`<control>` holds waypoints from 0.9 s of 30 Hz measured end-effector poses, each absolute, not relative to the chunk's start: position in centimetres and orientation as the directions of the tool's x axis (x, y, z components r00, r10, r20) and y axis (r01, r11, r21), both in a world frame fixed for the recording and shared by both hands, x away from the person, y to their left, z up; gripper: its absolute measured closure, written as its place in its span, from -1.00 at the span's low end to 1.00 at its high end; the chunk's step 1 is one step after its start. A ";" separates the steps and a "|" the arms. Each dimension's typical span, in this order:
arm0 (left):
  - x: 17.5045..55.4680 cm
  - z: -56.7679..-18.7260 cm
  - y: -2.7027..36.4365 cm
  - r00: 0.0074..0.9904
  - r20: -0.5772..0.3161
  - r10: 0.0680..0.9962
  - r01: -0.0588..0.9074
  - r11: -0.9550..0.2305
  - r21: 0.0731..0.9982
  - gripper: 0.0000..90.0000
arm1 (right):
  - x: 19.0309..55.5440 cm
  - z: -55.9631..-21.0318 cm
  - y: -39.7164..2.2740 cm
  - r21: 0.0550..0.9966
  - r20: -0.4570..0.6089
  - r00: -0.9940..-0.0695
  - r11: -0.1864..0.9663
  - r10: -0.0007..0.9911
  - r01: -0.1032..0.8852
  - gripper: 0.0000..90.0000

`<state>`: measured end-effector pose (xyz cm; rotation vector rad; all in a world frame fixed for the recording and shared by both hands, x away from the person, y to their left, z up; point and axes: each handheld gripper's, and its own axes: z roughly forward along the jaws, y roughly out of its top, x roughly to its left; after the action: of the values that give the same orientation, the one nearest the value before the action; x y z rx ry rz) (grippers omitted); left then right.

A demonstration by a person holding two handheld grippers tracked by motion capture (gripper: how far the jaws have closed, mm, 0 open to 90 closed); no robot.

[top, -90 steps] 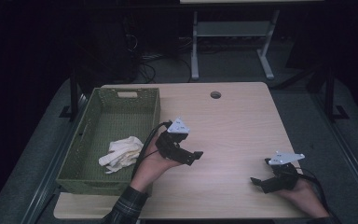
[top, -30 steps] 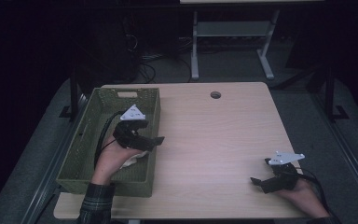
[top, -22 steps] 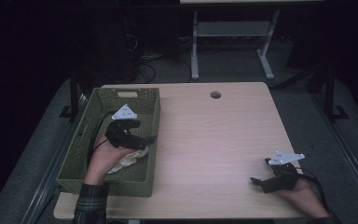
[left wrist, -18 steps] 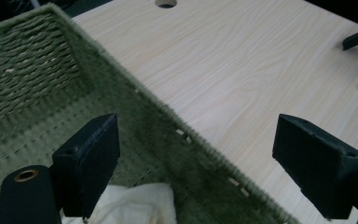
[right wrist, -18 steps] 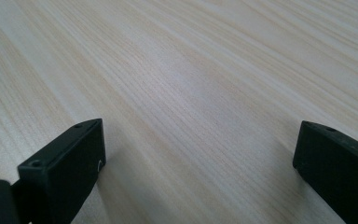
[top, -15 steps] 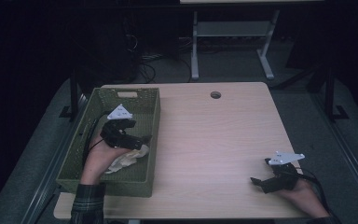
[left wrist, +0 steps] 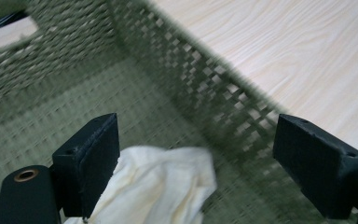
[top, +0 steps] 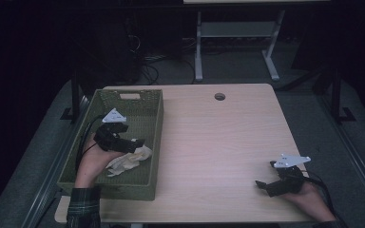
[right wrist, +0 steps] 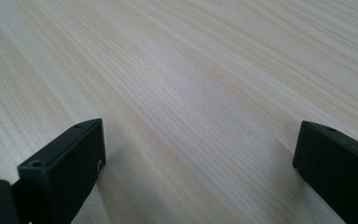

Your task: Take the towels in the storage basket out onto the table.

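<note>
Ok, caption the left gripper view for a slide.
Open left gripper over crumpled cream cloth inside woven green basket.

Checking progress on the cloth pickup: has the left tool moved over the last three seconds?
Yes. The left tool went leftward from the bare table into the basket, over the cloth.

My left forearm comes in from the table's near-left corner, plaid cuff at the near edge, and the left hand (top: 91,160) carries the left gripper (top: 134,144) tilted down toward the right, jaws spread wide with a clear gap between them. My right hand (top: 308,196) rests low by the near-right corner, holding the right gripper (top: 265,185) level, pointing left, jaws also wide apart.
</note>
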<state>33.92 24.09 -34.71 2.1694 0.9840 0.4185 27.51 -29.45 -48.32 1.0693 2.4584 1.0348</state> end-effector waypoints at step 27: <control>36.0 -41.1 26.2 0.579 0.034 0.814 0.675 -0.502 0.541 -0.69 | 27.5 -48.3 -29.5 0.703 0.037 -0.693 0.475 0.720 0.530 -0.96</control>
<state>35.96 26.16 -41.07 2.3353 1.1902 0.3928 27.51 -29.46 -48.31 1.0679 2.4605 1.0337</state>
